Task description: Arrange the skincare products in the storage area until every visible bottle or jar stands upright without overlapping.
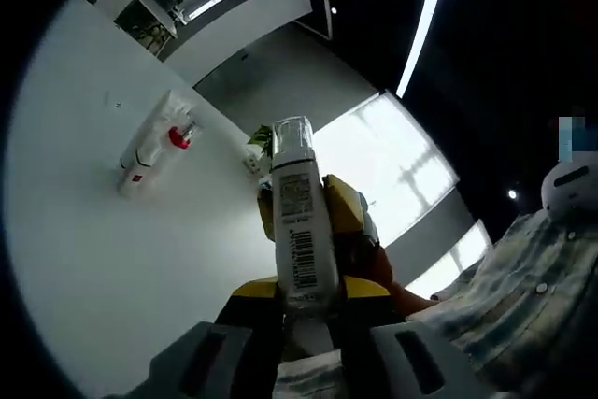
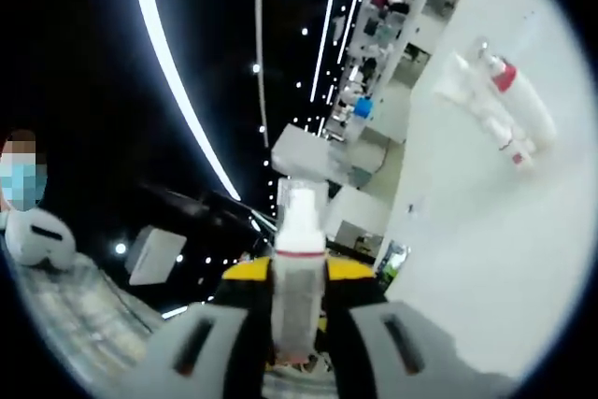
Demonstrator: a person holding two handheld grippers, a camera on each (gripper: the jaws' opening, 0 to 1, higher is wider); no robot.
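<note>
Skincare products are seen in two places. On the white table (image 1: 84, 259), the largest surface in view, two bottles (image 1: 154, 154) lie on their sides close together, red-trimmed at the caps, so they are judged not yet upright; in the right gripper view the same pair (image 2: 500, 109) is well apart from the jaws. A white bottle with a clear cap (image 1: 304, 221) is clamped in the left gripper (image 1: 313, 324), barcode label facing the camera, lifted off the table. A smaller white bottle with a red band (image 2: 299, 268) is gripped by the right gripper (image 2: 299, 334), presumably so both can be stood upright.
</note>
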